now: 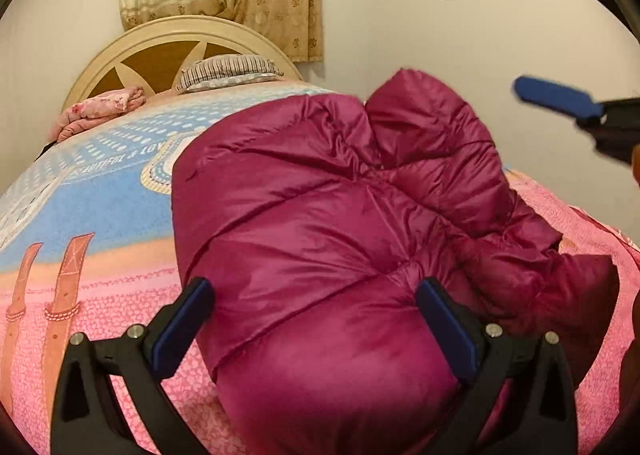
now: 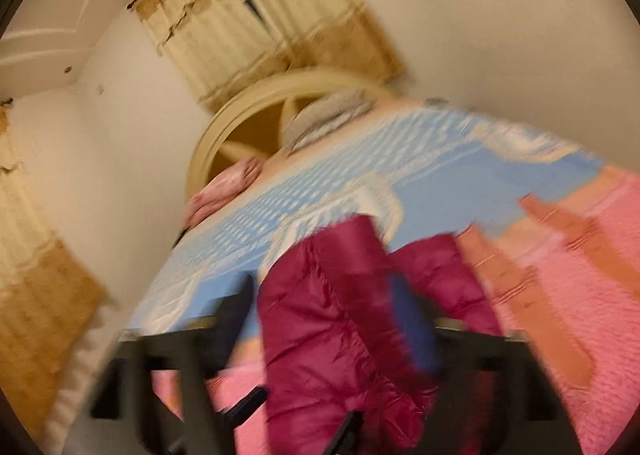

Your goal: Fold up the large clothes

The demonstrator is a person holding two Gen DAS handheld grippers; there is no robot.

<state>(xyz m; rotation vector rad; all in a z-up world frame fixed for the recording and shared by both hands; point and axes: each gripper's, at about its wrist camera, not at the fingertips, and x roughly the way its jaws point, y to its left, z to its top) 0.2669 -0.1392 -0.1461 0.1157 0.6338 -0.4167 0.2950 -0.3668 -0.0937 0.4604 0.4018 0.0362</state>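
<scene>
A big puffy red-purple jacket [image 1: 320,223] lies on the bed [image 1: 80,215], filling the middle and lower part of the left wrist view. It is bunched up, and its long side runs from the bottom of the frame up toward the upper right.

The left gripper [image 1: 314,319] is at the bottom of that frame. Its jaws are wide open, one on each side of the near end of the jacket, not squeezing it. This hand is the closer one.

The right gripper [image 1: 480,35] is up in the upper right, in the air. Its jaws are wide open too and hold nothing.
</scene>
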